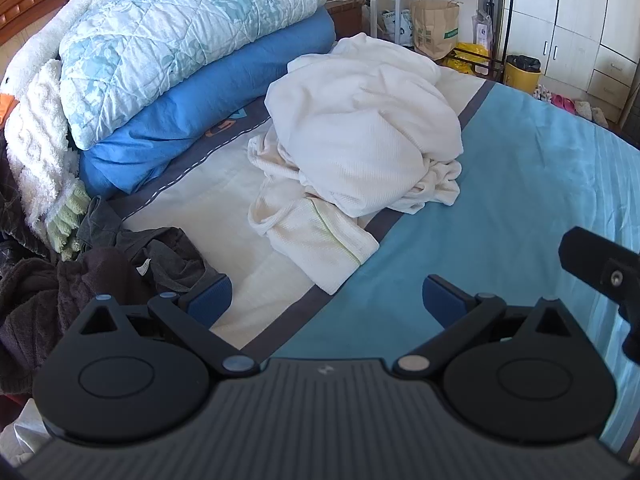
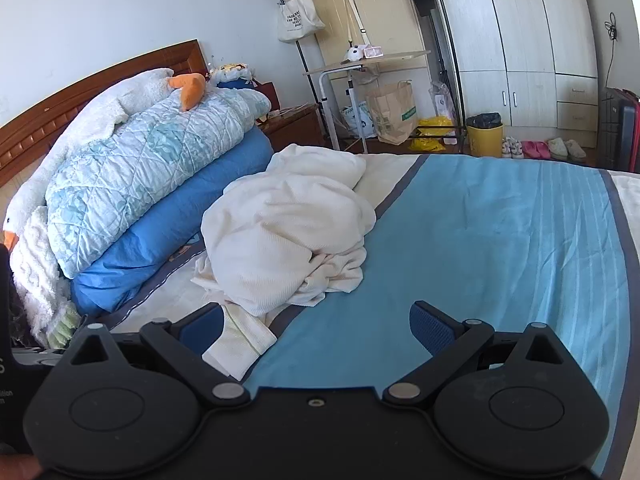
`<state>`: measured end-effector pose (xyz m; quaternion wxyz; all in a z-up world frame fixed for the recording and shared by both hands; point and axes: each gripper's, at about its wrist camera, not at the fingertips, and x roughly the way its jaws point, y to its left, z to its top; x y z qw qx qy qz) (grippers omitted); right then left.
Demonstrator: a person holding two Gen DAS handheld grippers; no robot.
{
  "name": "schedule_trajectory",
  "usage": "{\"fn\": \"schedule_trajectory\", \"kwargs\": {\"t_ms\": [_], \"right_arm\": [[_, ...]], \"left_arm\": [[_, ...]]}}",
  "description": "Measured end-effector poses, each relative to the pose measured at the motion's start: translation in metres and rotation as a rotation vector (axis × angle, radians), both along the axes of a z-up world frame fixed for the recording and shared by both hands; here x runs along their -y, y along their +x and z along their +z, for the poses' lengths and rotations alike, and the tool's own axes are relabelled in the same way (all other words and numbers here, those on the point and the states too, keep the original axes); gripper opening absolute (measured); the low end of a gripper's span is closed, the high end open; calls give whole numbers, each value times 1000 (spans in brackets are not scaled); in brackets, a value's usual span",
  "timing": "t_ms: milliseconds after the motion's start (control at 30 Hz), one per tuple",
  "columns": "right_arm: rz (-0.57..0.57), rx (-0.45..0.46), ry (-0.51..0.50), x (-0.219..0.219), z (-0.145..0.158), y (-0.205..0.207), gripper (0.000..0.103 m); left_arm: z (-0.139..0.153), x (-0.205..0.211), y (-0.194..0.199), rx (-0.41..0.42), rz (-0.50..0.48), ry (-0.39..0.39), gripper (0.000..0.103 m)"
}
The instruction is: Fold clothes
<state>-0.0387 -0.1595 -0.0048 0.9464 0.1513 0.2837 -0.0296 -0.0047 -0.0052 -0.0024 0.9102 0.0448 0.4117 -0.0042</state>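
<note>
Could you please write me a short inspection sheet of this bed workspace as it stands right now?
Surface: bed sheet, blue band with cream strips, creased.
Job's things: white garment heap, crumpled, unfolded, a sleeve trailing forward; dark clothes pile at left edge.
Clutter: folded quilts stacked by the headboard; plush goose behind them.
Grippers: left gripper and right gripper open, empty, above the sheet.
Cables: one on the wall beside the wardrobe.
Surroundings: paper bag, yellow bin, slippers.
</note>
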Motion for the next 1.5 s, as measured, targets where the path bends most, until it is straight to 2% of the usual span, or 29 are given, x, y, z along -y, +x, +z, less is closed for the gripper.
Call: {"fn": "schedule_trajectory", "kwargs": {"t_ms": [700,1333,1500], "right_arm": [[-11,3,5,0,-1,2,101],[-9,-23,37,6,-15,9,101],[-8,-35,58,8,-19,11,101]], "left_arm": [[-1,2,-1,-6,-7,4,103],[-8,6,5,-32,-18,19,103],[-12,3,9,-40,7,15,103]]}}
